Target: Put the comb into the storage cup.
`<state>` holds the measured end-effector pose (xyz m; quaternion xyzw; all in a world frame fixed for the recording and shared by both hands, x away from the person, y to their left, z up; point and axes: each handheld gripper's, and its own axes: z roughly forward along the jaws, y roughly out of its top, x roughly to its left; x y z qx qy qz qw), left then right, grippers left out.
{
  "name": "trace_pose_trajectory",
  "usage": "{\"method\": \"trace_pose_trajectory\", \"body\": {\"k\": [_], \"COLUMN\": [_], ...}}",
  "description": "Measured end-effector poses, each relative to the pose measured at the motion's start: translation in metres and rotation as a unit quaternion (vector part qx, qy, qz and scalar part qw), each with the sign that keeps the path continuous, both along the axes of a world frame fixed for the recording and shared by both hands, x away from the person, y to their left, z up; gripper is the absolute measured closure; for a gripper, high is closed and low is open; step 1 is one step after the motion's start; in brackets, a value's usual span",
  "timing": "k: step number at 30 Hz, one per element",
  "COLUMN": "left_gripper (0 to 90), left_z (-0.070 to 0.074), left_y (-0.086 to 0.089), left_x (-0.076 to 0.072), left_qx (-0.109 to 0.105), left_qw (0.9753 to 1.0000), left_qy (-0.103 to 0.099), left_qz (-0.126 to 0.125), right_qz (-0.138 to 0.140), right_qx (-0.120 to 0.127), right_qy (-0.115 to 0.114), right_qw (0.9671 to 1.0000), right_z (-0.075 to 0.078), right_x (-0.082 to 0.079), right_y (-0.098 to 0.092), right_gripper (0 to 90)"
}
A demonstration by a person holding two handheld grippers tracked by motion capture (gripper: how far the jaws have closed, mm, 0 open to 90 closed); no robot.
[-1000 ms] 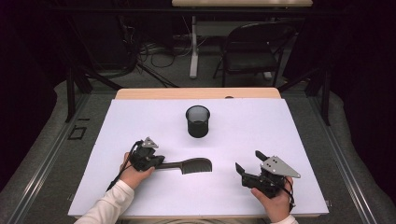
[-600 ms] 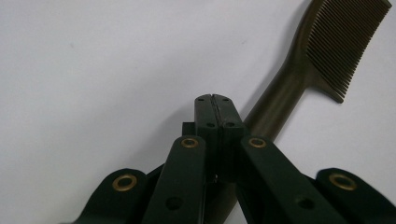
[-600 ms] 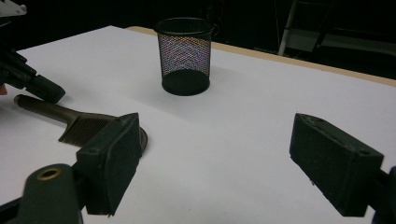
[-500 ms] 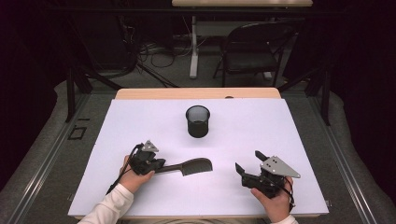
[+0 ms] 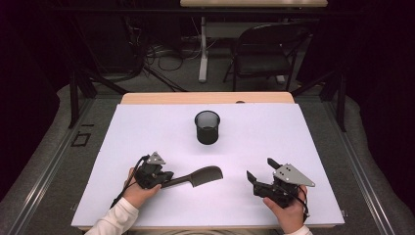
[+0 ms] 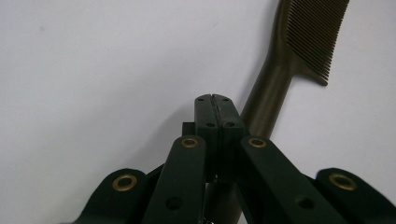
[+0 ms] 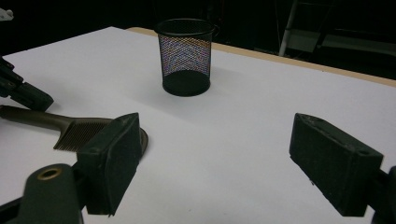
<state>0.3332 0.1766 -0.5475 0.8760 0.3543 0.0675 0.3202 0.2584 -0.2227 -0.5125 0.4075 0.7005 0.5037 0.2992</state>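
A dark comb (image 5: 198,176) lies flat on the white table top (image 5: 274,132), its teeth end pointing right. My left gripper (image 5: 168,177) sits over the comb's handle end. In the left gripper view its jaws (image 6: 212,100) are pressed together with nothing showing between them, and the comb handle (image 6: 268,102) runs underneath them up to the right. My right gripper (image 5: 259,169) rests at the near right, open, with bare table between its pads (image 7: 112,158). A black mesh cup (image 5: 207,127) stands upright at the middle of the table, beyond both grippers.
In the right gripper view the mesh cup (image 7: 185,56) stands ahead, with the comb (image 7: 79,130) and the left gripper (image 7: 23,93) at the left. A wooden strip (image 5: 205,98) edges the far side. Behind the table are a chair (image 5: 266,54) and floor cables.
My left gripper has shifted slightly toward the near edge, settling over the comb's handle. The comb, the cup and the right gripper have stayed put.
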Motion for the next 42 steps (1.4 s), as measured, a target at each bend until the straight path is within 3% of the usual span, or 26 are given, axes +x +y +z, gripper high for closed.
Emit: {"method": "trace_pose_trajectory", "body": {"k": [10,19,24,31,42], "left_gripper": [90.0,90.0,90.0,90.0,71.9], "left_z": [0.000,-0.001,-0.001,0.003,0.011], "left_y": [-0.003,-0.008,-0.010,-0.005,0.005], "left_x": [-0.010,-0.016,-0.018,-0.017,-0.017], "left_qx": [-0.006,0.001,0.005,-0.005,-0.035], "left_qw": [0.9999,0.9998,0.9998,0.9999,0.9992], "left_qy": [0.003,0.004,0.001,0.000,-0.017], "left_qz": [-0.008,-0.020,-0.019,-0.012,0.012], "right_qz": [0.000,0.001,0.001,0.001,0.001], "right_qx": [-0.001,-0.001,0.000,0.000,-0.002], "right_qy": [0.000,0.000,0.000,0.000,-0.001], "right_qw": [1.0000,1.0000,1.0000,1.0000,1.0000], "right_z": [0.000,0.000,0.000,0.000,0.000], "right_x": [0.000,0.000,0.000,0.000,0.000], "right_y": [0.000,0.000,0.000,0.000,0.000], "right_gripper": [16.6,16.6,16.6,16.7,16.7]}}
